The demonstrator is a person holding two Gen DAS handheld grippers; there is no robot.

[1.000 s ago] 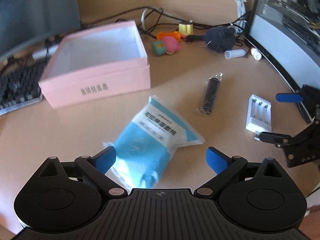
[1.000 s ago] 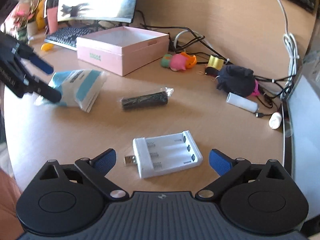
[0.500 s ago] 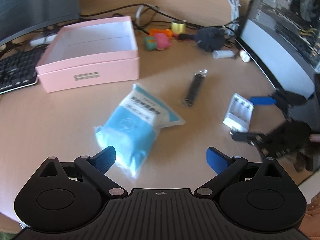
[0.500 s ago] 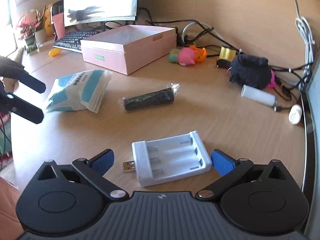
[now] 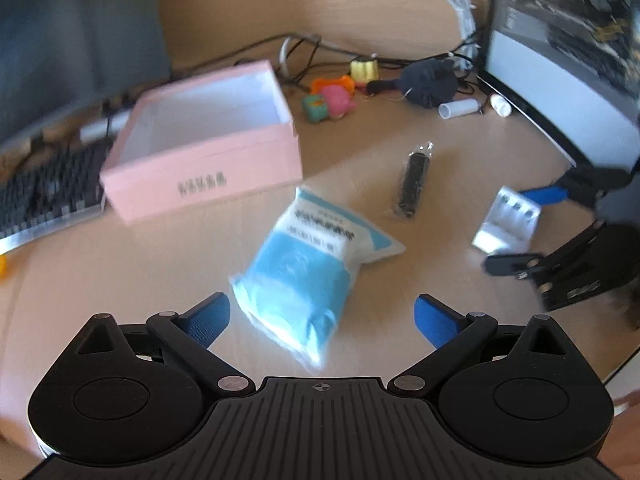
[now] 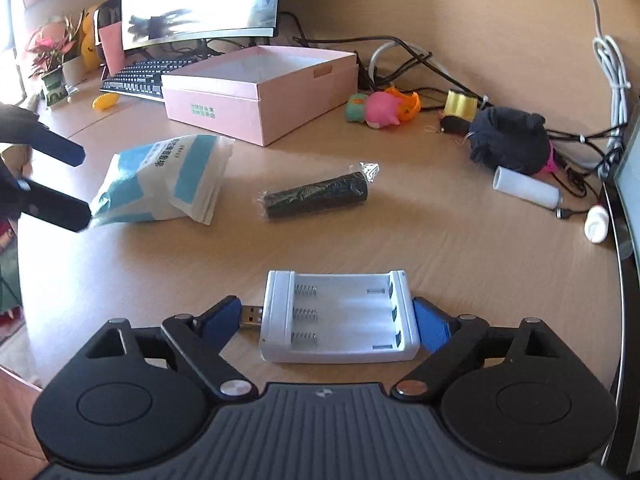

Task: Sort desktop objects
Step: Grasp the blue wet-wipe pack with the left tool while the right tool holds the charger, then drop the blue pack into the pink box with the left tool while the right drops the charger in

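Right gripper (image 6: 328,316) spread about as wide as the white battery charger (image 6: 340,318), with the charger lying on the wooden desk (image 6: 440,240) between the blue pads: right pad (image 6: 430,324) touching the charger's end, left pad (image 6: 222,318) at the tip of the USB plug; cannot tell whether actually clamped. Charger: white plastic, three bare bays with springs at the left ends, long axis running left to right across that view, plug pointing left. Left gripper (image 5: 322,316) spread wide, holding nothing, hovering at the near end of the blue-and-white pouch (image 5: 310,268). Pouch flat on the desk, soft plastic, printed label toward the far end, long axis slanting from near-left up to far-right, far end pointing toward the pink box (image 5: 208,152). Box open-topped, white inside, just beyond the pouch. Black wrapped roll (image 6: 316,196) lying between pouch and charger, well apart from both, long axis left to right in the right wrist view.
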